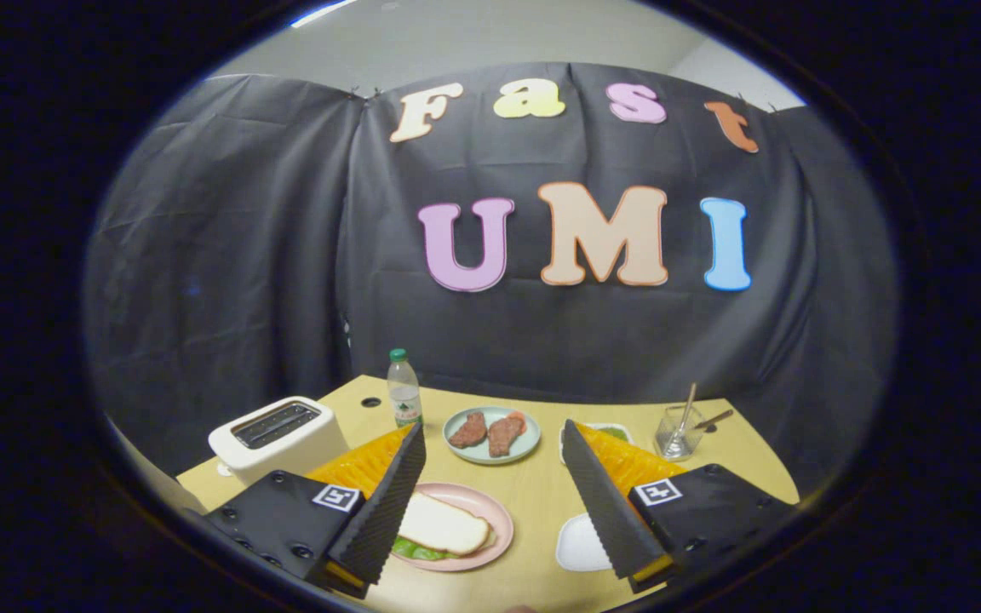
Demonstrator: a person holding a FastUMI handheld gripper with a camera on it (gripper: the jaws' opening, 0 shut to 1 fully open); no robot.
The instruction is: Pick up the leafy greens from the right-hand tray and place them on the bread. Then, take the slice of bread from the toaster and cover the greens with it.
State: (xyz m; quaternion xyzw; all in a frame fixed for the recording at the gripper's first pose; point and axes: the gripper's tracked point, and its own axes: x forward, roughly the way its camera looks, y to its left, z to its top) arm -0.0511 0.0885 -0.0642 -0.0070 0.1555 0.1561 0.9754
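Gripper fingers spread wide, holding nothing, raised above the table. Bread slice lies over the greens on the pink plate, between fingers toward 7 o'clock; judged covered, task done. Toaster at 10 o'clock, slots seemingly empty.

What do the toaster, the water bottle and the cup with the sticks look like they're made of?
Toaster: probably glossy cream plastic, with a dark metal-looking slot grille. Bottle: clear plastic by its see-through body and green screw cap. Cup: clear glass or hard plastic, hard to tell. The hand-held gripper is open, holding nothing.
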